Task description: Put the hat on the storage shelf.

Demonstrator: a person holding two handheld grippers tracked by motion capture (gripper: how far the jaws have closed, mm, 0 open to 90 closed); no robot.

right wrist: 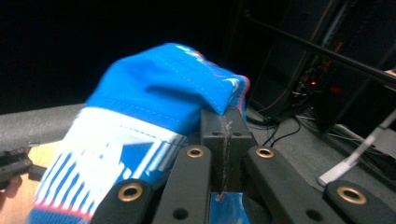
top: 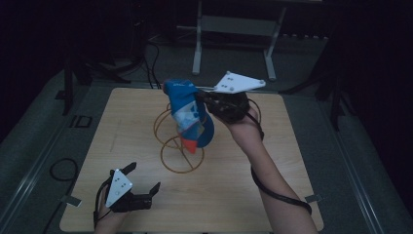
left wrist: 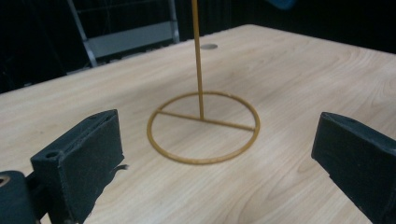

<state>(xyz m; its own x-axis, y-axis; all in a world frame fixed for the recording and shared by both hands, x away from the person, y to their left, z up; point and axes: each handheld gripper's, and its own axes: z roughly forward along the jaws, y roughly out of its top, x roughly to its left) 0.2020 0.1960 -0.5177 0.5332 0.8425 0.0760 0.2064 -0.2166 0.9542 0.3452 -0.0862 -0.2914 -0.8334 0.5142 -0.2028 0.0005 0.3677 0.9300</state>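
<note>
Knit blue sock [top: 191, 114] pinched in right gripper [top: 208, 101]; thin wire stand [top: 179, 155] beneath.

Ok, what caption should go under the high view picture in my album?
Right gripper lifts a blue sock above a gold wire stand; left gripper waits open.

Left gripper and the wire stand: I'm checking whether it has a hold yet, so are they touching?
Apart. The left gripper view shows the left gripper open, with bare table between its jaws and the wire stand.
</note>
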